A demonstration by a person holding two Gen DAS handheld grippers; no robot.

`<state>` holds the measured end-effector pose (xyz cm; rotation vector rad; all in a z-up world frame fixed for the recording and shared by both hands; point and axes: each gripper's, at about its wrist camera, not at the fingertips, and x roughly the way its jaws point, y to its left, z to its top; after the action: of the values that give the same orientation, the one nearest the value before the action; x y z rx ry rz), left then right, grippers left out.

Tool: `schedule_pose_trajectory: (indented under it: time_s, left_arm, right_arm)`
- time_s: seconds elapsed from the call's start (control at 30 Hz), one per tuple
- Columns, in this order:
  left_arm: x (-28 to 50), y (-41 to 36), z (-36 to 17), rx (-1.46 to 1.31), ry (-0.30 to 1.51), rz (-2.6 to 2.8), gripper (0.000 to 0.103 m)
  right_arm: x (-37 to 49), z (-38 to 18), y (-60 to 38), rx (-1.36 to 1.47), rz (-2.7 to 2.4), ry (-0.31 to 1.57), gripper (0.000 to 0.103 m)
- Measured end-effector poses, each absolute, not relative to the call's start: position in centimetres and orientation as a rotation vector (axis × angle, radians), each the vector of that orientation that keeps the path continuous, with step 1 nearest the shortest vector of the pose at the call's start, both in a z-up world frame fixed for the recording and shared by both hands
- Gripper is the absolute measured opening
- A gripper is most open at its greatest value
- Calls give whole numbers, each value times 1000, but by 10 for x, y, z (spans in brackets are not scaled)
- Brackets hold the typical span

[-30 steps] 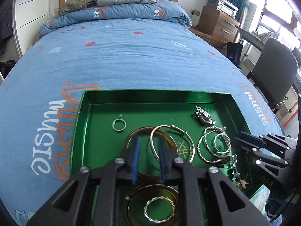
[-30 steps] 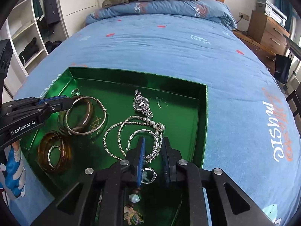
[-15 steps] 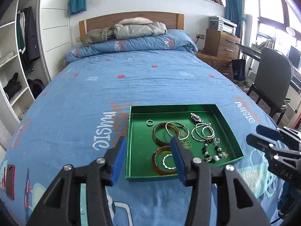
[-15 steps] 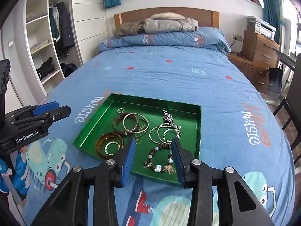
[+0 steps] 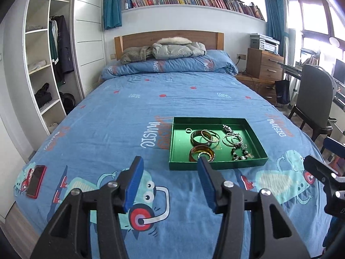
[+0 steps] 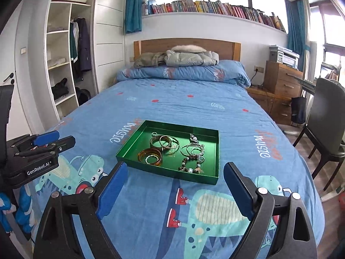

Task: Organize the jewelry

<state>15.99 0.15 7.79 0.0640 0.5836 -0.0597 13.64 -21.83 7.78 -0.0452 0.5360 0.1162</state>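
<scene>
A green tray [image 5: 179,142] [image 6: 129,149] lies on the blue bedspread, holding amber bangles [image 5: 201,153] [image 6: 150,156], metal bangles [image 5: 204,136], a small ring [image 5: 188,130], silver chains [image 5: 232,139] [image 6: 193,149] and a beaded bracelet [image 5: 239,153] [image 6: 190,165]. My left gripper [image 5: 169,165] hangs well back from the tray, jaws opening with nothing between them. Likewise my right gripper [image 6: 175,170] is drawn back above the bed's foot, its jaws opening wide and empty. Each gripper shows at the edge of the other's view.
A red phone [image 5: 36,180] lies on the bedspread at the near left. A wardrobe with open shelves [image 5: 43,69] stands left of the bed. A chair [image 5: 314,101] and a wooden dresser [image 5: 264,65] stand to the right. Pillows and jackets [image 5: 172,48] lie at the headboard.
Both grippers have pulled up and back from just over the tray, which now looks small and distant. Their jaws have gone from nearly shut to wide apart. The jewelry stays in the tray.
</scene>
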Motion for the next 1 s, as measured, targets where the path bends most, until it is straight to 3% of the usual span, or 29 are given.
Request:
schedule_pose_trajectory:
  time_s: [0.2,1.0]
  left_arm:
    - [124,5,87,53,549,-44,52]
    - [88,20,87,22,502,9,52]
  right_arm:
    - [104,91,-213,-56,101,489,102]
    - [65,92,-217,-43,68,449,103]
